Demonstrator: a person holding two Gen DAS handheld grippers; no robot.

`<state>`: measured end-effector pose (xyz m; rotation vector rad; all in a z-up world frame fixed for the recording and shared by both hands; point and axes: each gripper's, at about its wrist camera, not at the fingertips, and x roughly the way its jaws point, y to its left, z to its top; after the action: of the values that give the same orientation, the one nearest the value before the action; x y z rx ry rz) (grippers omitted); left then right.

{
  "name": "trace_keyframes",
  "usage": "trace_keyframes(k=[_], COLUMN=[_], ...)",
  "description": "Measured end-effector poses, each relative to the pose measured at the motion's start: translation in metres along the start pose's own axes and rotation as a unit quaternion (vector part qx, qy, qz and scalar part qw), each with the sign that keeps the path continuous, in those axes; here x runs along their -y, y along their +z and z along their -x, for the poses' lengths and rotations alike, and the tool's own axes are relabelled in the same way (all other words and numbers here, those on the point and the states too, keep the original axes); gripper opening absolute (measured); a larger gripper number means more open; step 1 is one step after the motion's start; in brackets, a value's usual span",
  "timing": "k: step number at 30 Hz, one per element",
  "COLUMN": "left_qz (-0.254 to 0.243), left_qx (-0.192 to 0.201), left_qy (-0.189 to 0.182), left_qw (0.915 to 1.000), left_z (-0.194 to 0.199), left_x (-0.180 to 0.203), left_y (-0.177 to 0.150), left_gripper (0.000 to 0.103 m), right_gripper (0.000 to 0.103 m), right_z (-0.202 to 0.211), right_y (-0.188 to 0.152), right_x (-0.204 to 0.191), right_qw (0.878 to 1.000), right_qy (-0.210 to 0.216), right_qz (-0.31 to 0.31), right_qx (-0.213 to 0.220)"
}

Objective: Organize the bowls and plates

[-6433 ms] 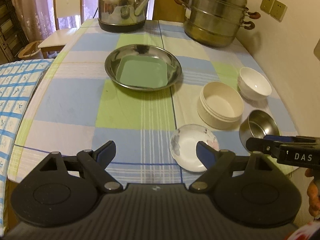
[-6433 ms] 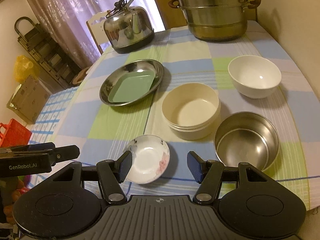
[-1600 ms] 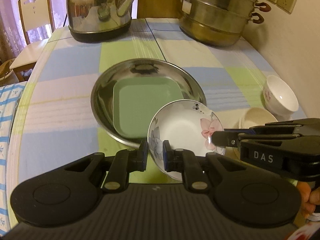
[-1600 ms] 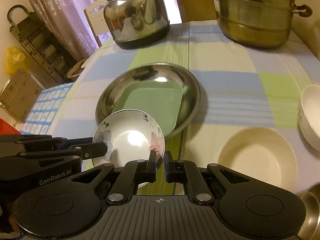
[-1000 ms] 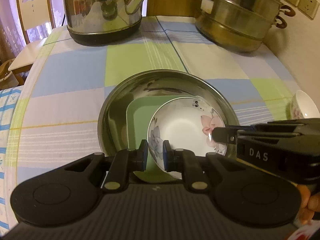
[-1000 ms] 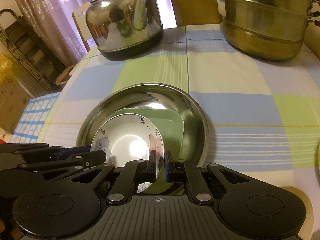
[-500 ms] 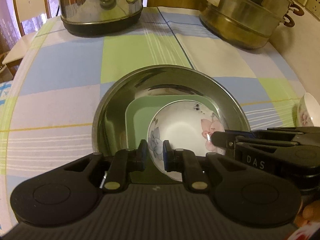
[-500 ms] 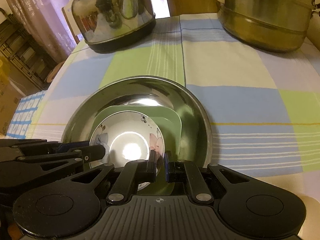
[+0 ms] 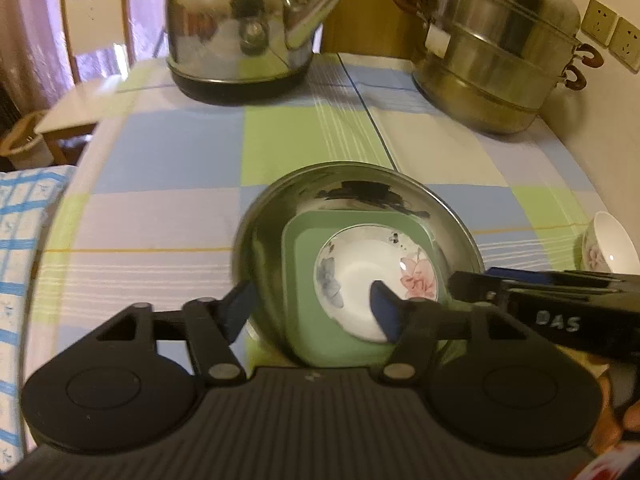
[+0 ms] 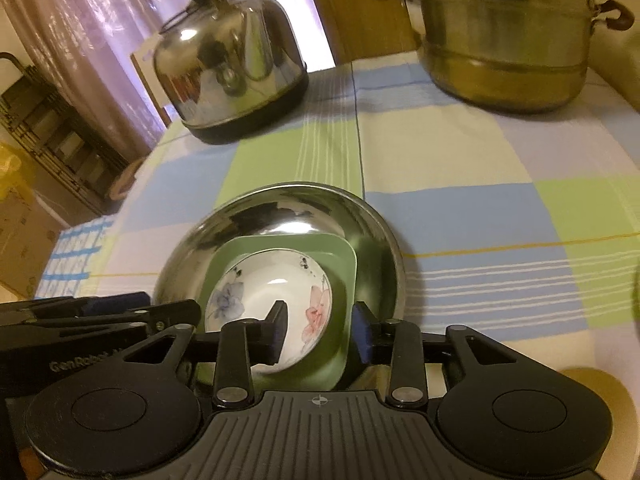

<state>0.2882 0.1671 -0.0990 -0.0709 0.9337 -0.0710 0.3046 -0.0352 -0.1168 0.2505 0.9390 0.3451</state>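
On the table, the steel basin is seen holding the green plate, and the floral dish is set on that plate. The near rims of all three are hidden behind the left gripper and right gripper, both spread wide and grasping nothing. A white bowl is cut off at the right edge.

Left gripper: we held its jaws spread wide, gripping nothing.
Right gripper: we held its jaws parted, gripping nothing.

3 nested dishes, 1 kettle, 1 steamer
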Motion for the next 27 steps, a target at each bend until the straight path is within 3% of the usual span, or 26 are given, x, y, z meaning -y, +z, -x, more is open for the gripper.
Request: trace_keyframes(k=[3, 6, 12, 16, 20, 27], left_qz=[-0.003, -0.02, -0.027, -0.031, -0.031, -0.015], left_qx=[0.004, 0.016, 0.04, 0.051, 0.069, 0.066], left_qy=[0.011, 0.028, 0.038, 0.039, 0.039, 0.018], left_qw=[0.9999, 0.9993, 0.9981, 0.9974, 0.9964, 0.9976], left_z=[0.017, 0.037, 0.078, 0.103, 0.127, 0.158], left_x=[0.002, 0.011, 0.033, 0.051, 0.07, 0.103], left_y=[-0.009, -0.023, -0.05, -0.065, -0.081, -0.103], left_gripper=[0.064, 0.065, 0.084, 0.089, 0.091, 0.09], right_gripper=[0.047, 0.048, 0.048, 0.048, 0.048, 0.048], right_z=[0.019, 0.04, 0.083, 0.109, 0.136, 0.177], right_y=[-0.008, -0.019, -0.047, -0.064, -0.079, -0.104], right_x=[0.0, -0.001, -0.001, 0.004, 0.015, 0.039], right_qw=[1.0, 1.0, 0.999, 0.999, 0.999, 0.999], right_qy=[0.012, 0.017, 0.023, 0.022, 0.019, 0.014], right_qz=[0.001, 0.013, 0.035, 0.042, 0.043, 0.032], right_qx=[0.006, 0.012, 0.022, 0.025, 0.027, 0.021])
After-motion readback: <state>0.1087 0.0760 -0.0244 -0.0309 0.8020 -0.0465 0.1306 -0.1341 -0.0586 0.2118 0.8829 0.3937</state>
